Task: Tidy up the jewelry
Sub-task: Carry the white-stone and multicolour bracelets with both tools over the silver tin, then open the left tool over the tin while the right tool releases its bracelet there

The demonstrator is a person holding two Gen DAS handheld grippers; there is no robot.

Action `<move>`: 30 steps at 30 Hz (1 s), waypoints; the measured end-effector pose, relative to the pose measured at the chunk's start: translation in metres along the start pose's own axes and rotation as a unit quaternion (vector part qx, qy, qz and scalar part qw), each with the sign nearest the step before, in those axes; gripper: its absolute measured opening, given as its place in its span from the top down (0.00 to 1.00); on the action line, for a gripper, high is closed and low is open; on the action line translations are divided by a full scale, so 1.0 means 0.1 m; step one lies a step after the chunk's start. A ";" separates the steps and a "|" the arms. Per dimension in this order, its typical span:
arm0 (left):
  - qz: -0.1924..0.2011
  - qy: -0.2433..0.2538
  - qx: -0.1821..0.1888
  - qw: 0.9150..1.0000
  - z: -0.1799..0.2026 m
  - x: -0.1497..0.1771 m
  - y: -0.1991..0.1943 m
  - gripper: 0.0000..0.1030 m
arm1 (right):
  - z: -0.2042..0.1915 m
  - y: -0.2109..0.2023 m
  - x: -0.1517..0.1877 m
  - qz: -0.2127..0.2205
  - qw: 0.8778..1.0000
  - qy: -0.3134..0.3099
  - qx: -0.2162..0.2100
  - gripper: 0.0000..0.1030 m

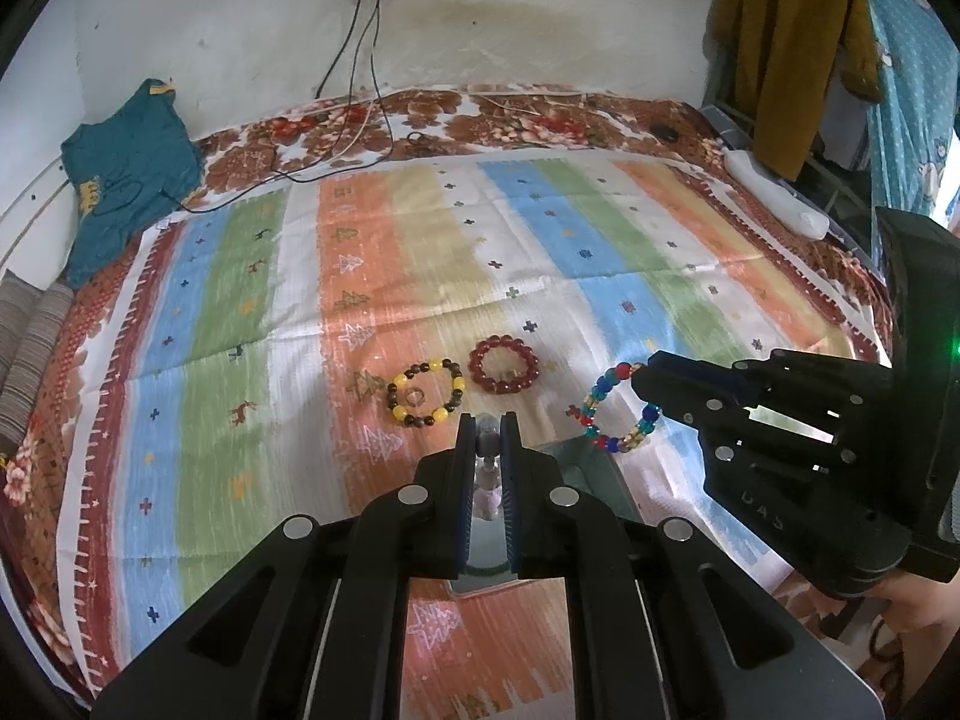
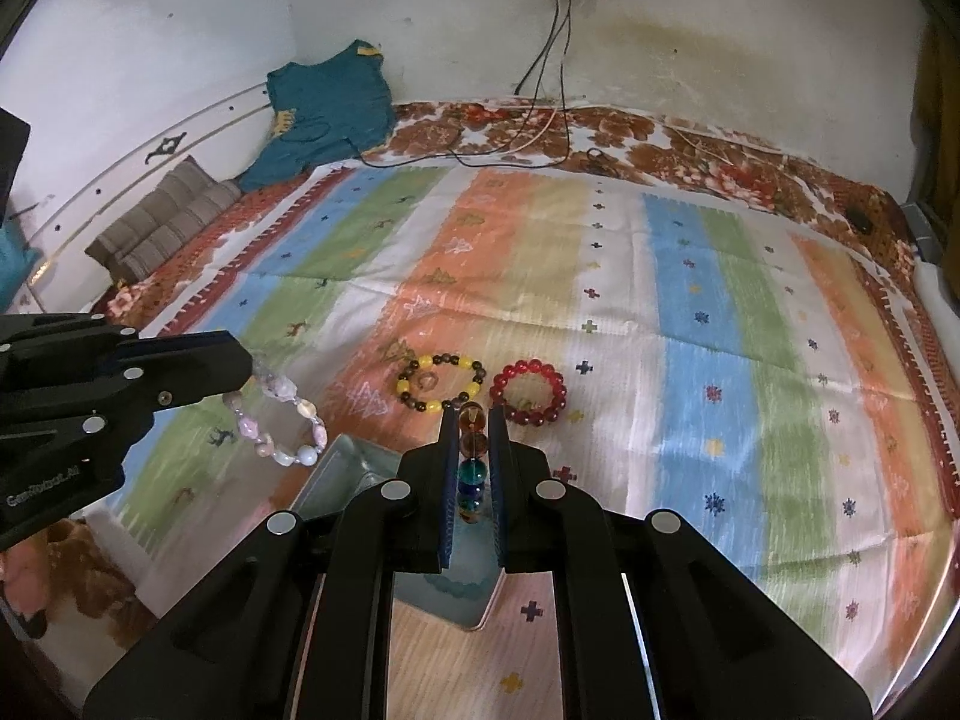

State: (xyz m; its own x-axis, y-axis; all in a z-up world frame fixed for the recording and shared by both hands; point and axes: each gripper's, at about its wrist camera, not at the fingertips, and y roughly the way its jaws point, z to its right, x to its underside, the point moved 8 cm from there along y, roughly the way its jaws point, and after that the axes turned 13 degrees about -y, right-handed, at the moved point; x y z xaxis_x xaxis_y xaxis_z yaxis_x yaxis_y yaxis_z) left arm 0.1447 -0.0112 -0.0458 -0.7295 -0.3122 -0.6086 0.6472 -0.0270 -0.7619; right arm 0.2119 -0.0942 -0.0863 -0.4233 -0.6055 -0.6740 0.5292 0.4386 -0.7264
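My left gripper is shut on a pink and white bead bracelet, which dangles from it above the bedspread. Over on the right, my right gripper is shut on a multicoloured glass bead bracelet, and its loop hangs below the fingers. Each gripper shows in the other's view: the right gripper, the left gripper. A yellow and brown bracelet and a red bracelet lie flat on the striped cloth just beyond both grippers. A shallow metal tin sits under them.
The striped cloth covers a floral bed. A teal garment and black cables lie at the far side by the wall. Folded striped fabric is at the left edge, and a white object at the right edge.
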 end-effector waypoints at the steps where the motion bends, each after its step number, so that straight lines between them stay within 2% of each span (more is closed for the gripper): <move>1: 0.000 0.001 0.000 1.000 0.01 0.01 -0.01 0.93 | -0.01 -0.01 0.01 0.001 1.000 0.000 -0.001 0.90; 16: -0.003 0.000 0.010 1.000 0.03 0.20 -0.11 0.93 | -0.18 -0.20 0.15 0.006 1.000 -0.006 -0.014 0.90; 19: -0.012 -0.005 0.006 1.000 0.00 0.25 -0.08 0.92 | -0.20 -0.19 0.18 0.001 1.000 -0.012 -0.003 0.89; 21: -0.015 -0.013 -0.008 1.000 -0.06 0.25 -0.04 0.90 | -0.17 -0.17 0.19 -0.008 1.000 -0.015 0.012 0.79; 22: -0.014 -0.013 -0.013 1.000 -0.08 0.24 -0.04 0.89 | -0.15 -0.16 0.20 -0.012 1.000 -0.017 0.019 0.68; 27: -0.011 -0.023 -0.026 0.999 -0.18 0.20 -0.04 0.88 | -0.03 -0.09 0.27 -0.034 0.999 0.002 0.023 0.66; 30: -0.008 -0.027 -0.025 0.999 -0.20 0.18 -0.05 0.81 | 0.02 -0.06 0.28 -0.039 0.999 0.013 0.022 0.66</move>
State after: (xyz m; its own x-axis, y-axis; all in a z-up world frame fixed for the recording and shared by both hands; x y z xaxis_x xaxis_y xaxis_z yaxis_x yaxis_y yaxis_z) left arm 0.1239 0.0027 -0.0573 -0.7257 -0.3634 -0.5842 0.6223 0.0155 -0.7826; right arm 0.1987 -0.1153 -0.1006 -0.4830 -0.6194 -0.6189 0.5247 0.3611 -0.7709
